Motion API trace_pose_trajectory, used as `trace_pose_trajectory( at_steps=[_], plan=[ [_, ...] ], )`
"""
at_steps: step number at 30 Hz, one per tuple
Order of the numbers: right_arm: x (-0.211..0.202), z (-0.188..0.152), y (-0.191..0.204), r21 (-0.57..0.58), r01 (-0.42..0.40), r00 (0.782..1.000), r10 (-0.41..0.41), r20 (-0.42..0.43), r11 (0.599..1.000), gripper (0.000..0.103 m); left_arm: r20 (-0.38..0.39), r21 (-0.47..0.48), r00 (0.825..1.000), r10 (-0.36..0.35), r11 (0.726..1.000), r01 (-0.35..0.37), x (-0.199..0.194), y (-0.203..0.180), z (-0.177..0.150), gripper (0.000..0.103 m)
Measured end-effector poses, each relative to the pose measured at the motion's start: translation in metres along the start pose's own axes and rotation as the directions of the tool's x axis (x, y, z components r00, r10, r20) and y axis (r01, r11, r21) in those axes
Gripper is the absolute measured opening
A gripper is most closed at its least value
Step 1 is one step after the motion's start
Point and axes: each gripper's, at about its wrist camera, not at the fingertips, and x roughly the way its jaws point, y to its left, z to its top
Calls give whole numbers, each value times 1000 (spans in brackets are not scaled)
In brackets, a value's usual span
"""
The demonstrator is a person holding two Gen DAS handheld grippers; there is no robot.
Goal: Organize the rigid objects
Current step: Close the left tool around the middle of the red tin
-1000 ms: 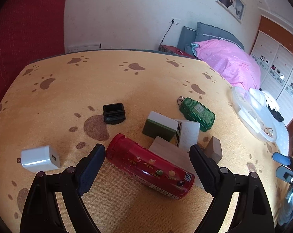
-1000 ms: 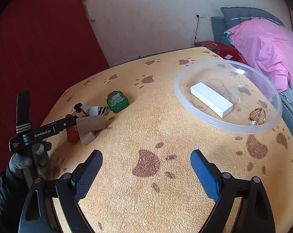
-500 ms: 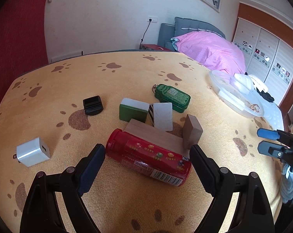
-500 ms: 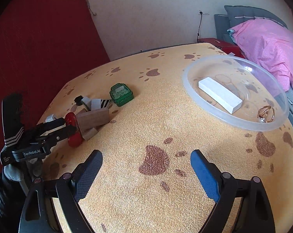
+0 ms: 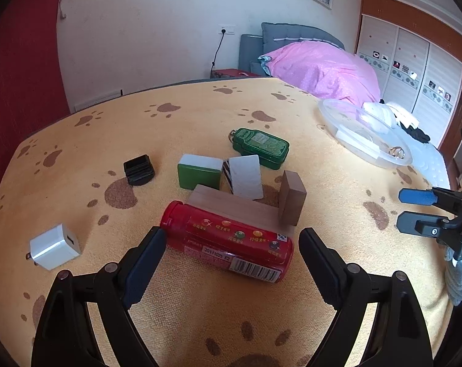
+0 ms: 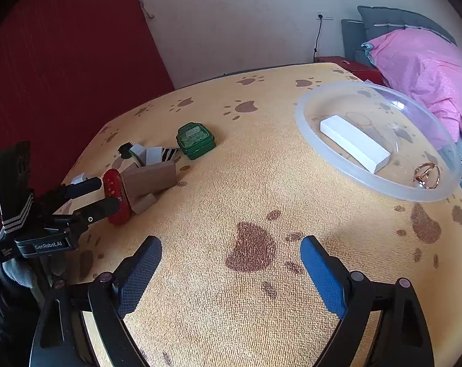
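Since a second ago my left view has rolled level and slid sideways: the red canister [image 5: 228, 246] now sits squarely between my left gripper [image 5: 231, 253]'s fingers, where before it lay skewed toward the right one. My right view has barely changed.

Taking the canister as landmark: a flat wooden board [image 5: 231, 205] lies just behind it, touching, with a darker wooden block [image 5: 292, 198] standing on edge at the board's right end. Behind those sit a green-and-white tile [image 5: 199, 171], a white card [image 5: 246, 176] and a green tin [image 5: 261, 146]. A black clip [image 5: 138, 169] and white charger [image 5: 54, 246] lie to its left. The clear bowl [image 6: 304, 128], well right, holds a white bar [image 6: 353, 142] and a ring [image 6: 426, 176].

My left jaws stand wide apart, straddling the canister without pressing it. My right gripper [image 6: 231, 260] is wide apart too, empty over bare cloth.
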Motion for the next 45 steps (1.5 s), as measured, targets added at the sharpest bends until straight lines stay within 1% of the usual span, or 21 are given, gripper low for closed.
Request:
trace_pose_trajectory(
  at_steps=[1,5,7,10,14,19,22,25,29,33,38,45],
  plan=[
    [1,0,0,0,-1,1000,1,-2,1000,95,0,8,1000,5,1000,-5,0,1,0,89],
    [2,-1,3,-2,-8,1000,8,-7,1000,95,-13,52,999,31,998,-30,4,3,2,96],
    [2,-1,5,-5,-10,1000,10,-8,1000,95,-24,84,998,59,995,-56,8,0,3,96],
    [2,-1,7,-10,-10,1000,10,-8,1000,95,-49,117,996,75,991,-69,14,-4,3,96],
    [2,-1,8,-9,-11,1000,11,-10,1000,95,-60,123,995,81,990,-73,18,-6,3,97],
    [5,4,18,-26,-37,999,37,-14,999,95,-73,94,995,68,994,-61,21,-2,2,96],
    [9,11,25,-35,-61,998,61,-16,997,95,-60,92,992,111,990,-105,19,-2,0,96],
    [15,19,31,-49,-77,997,76,-20,996,95,-32,62,991,130,990,-127,12,3,0,96],
    [25,27,38,-52,-98,995,97,-35,994,95,18,-13,991,132,991,-132,-4,10,-3,96],
    [38,33,44,-46,-125,991,122,-62,991,95,62,-63,986,153,987,-149,-18,14,-8,96],
    [49,39,56,-67,-138,988,133,-81,988,95,87,-105,979,186,979,-177,-26,18,-9,96],
    [65,52,64,-56,-141,988,136,-79,988,95,112,-146,970,216,969,-199,-34,23,-12,96]
  ],
)
